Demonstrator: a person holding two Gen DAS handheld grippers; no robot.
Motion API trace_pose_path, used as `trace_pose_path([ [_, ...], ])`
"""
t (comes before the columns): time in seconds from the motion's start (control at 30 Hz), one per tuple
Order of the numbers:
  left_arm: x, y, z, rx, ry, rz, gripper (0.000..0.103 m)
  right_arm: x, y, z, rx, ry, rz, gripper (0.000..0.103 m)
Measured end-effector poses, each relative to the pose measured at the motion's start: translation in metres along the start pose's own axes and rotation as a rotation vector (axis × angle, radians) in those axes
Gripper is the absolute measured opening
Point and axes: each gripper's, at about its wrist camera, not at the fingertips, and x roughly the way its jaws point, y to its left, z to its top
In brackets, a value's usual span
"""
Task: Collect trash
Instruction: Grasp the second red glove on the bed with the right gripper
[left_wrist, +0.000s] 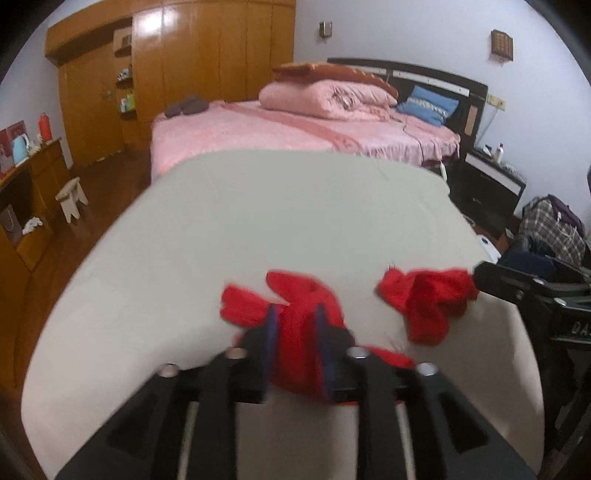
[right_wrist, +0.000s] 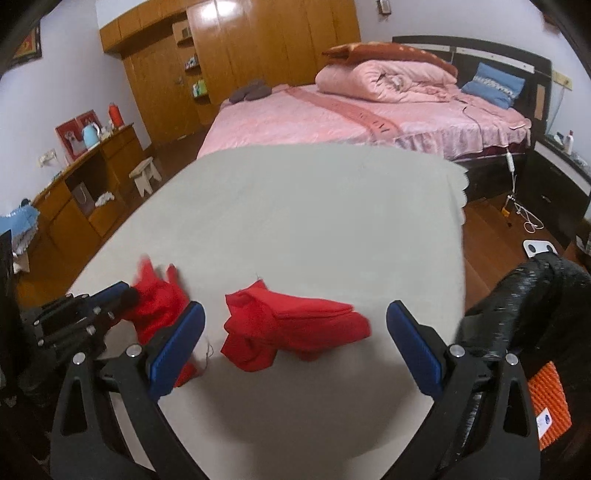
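A: Left tongs (left_wrist: 295, 325) pinch one red rag (left_wrist: 291, 314) low over the counter (left_wrist: 258, 221), barely.
B: Might slip. Right tongs (right_wrist: 295, 332) gape around the other rag (right_wrist: 291, 325); closing early misses.

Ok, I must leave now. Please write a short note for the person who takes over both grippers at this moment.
Left gripper: jaws narrow, first red cloth between the pads, resting on the white table; whether they pinch it is unclear.
Right gripper: wide open, empty; second red cloth lies on the table between its fingers, untouched.
Done: nothing collected yet.
Left: grasp both cloths and carry them off; no bin is in view.
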Motion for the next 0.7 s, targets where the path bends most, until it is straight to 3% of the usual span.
trace_pose_path([
  [0.1, 0.005, -0.002, -0.005, 0.008, 0.011, -0.005, 0.043, 0.012, 0.002, -0.002, 0.005, 0.023, 0.001, 0.096],
  [0.2, 0.008, -0.001, -0.008, -0.003, 0.015, -0.006, 0.047, 0.022, 0.005, -0.004, 0.004, 0.042, 0.003, 0.096],
  [0.53, 0.015, 0.004, -0.013, -0.031, 0.033, 0.006, 0.051, 0.051, 0.009, -0.015, -0.020, 0.095, -0.018, 0.096],
  [0.7, 0.016, 0.006, -0.013, -0.042, 0.037, 0.020, 0.054, 0.059, 0.017, -0.018, -0.061, 0.124, -0.070, 0.096],
])
